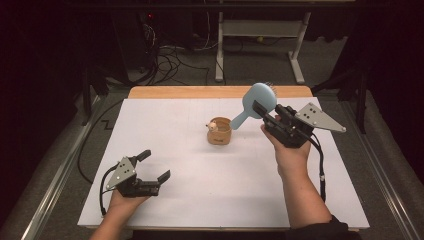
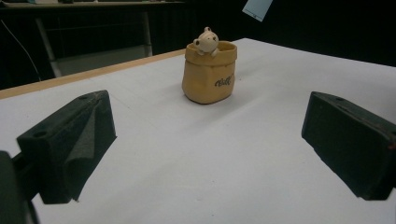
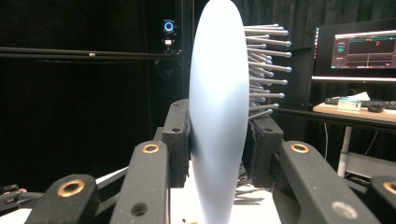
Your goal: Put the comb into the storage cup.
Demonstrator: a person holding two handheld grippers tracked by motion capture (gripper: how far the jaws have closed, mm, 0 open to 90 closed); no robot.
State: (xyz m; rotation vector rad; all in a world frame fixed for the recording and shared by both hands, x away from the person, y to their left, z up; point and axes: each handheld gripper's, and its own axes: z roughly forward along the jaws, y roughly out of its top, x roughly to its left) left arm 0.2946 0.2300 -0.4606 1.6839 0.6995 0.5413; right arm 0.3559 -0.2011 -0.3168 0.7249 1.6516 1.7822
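Resting low at the near left of the white worktop (image 1: 200,190), the left tool (image 1: 154,165) stands wide with nothing between its jaws. Farther in, the right tool (image 1: 270,114) clamps a pale blue hairbrush (image 1: 258,102) by its head, held in the air with the handle slanting down toward a tan sack-shaped pot (image 1: 219,132), perhaps just short of its rim.

Both tools are matte black with chunky jaws. The right tool (image 1: 270,114) has brass-coloured bushings at the linkage pivots and a grey three-cornered plate with small holes; the left tool (image 1: 153,165) has the same plate. Black cables trail off each. I spot a dark sleeve (image 1: 325,227) on the right arm.
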